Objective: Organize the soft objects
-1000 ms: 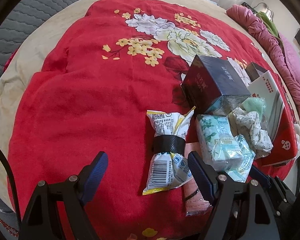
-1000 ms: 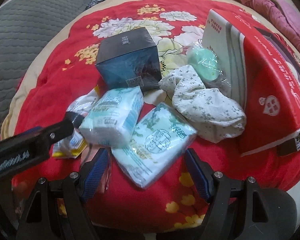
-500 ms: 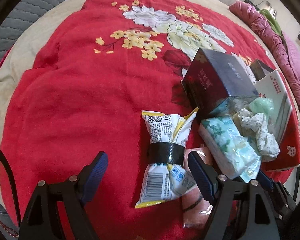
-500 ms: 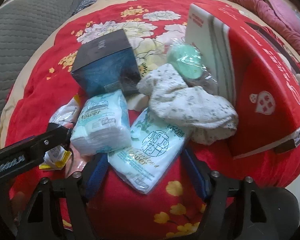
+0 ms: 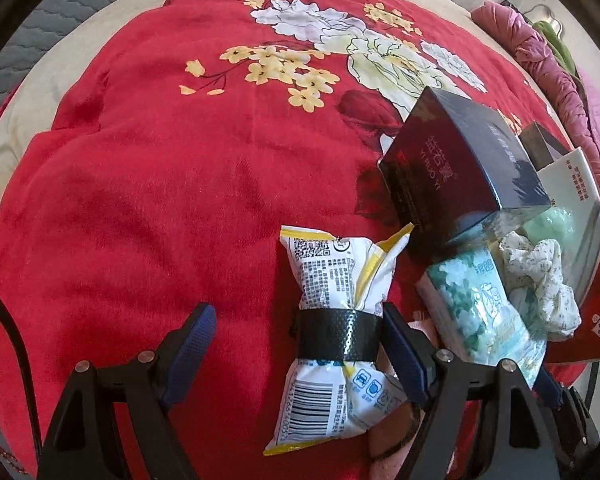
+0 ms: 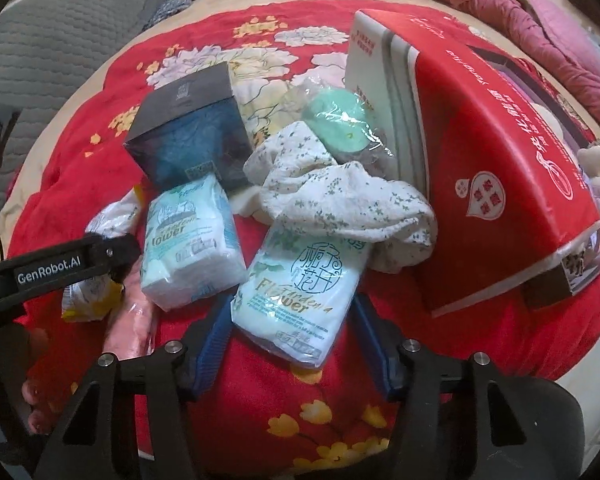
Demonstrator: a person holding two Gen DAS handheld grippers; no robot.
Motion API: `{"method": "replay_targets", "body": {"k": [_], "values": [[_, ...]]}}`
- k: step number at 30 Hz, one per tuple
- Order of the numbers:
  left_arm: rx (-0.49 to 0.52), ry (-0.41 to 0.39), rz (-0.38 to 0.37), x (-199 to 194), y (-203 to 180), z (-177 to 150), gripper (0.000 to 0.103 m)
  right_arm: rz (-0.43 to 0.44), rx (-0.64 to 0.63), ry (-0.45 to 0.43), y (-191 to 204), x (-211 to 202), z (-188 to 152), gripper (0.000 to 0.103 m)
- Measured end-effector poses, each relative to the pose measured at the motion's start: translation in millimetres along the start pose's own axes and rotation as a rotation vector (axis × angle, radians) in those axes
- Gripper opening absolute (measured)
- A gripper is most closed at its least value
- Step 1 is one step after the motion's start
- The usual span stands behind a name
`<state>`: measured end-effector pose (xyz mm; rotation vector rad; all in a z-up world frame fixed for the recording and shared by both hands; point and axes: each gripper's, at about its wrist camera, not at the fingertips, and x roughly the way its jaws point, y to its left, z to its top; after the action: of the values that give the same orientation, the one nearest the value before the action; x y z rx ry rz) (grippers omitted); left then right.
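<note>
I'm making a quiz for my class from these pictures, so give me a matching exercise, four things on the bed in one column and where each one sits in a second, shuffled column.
Things:
1. snack bag
2. tissue pack
3. floral cloth
4. dark box

Places:
A. draped over the tissue pack's far end
B. between the closing right gripper fingers
C. on the blanket behind the other tissue pack
D. between the open left gripper fingers

Pairs: 1-D, 2-B, 3-A, 4-C
</note>
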<state>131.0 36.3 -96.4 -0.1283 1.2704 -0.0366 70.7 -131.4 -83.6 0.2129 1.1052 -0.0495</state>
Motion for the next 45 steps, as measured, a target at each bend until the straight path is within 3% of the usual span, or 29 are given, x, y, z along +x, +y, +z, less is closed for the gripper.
{"method": "replay_targets", "body": {"k": [5,10,12,14,25,33,45], "values": [[0.023,-0.01,0.036,2.0,-5.5,-1.9,0.081,-0.033,-0.005,0.003,2.6,10.9,4.9,0.066],[0.022,-0.023,0.045,0.2,-4.0,-3.2,0.073,0.006,-0.023,-0.005,-0.7,0.9,0.8,0.058],[0.035,-0.031,0.054,-2.3,-4.0,-4.8,0.054,0.027,-0.028,-0.008,-1.8,-5.0,-1.7,0.057],[0.034,-0.036,0.047,-4.9,-2.1,-5.8,0.042,0.044,-0.033,-0.01,-2.1,-11.1,-4.6,0.057],[-0.04,-0.067,-0.07,-19.3,17.5,-10.5,0.04,0.144,-0.078,-0.084,8.8,-51.9,-10.2,0.056],[-0.003,-0.096,-0.077,-43.2,5.2,-21.8,0.04,0.167,-0.128,-0.175,20.0,-75.9,-6.5,0.056],[0.067,-0.18,-0.087,-100.9,-24.0,-37.8,0.04,0.139,-0.137,-0.305,3.1,-114.7,1.6,0.056]]}}
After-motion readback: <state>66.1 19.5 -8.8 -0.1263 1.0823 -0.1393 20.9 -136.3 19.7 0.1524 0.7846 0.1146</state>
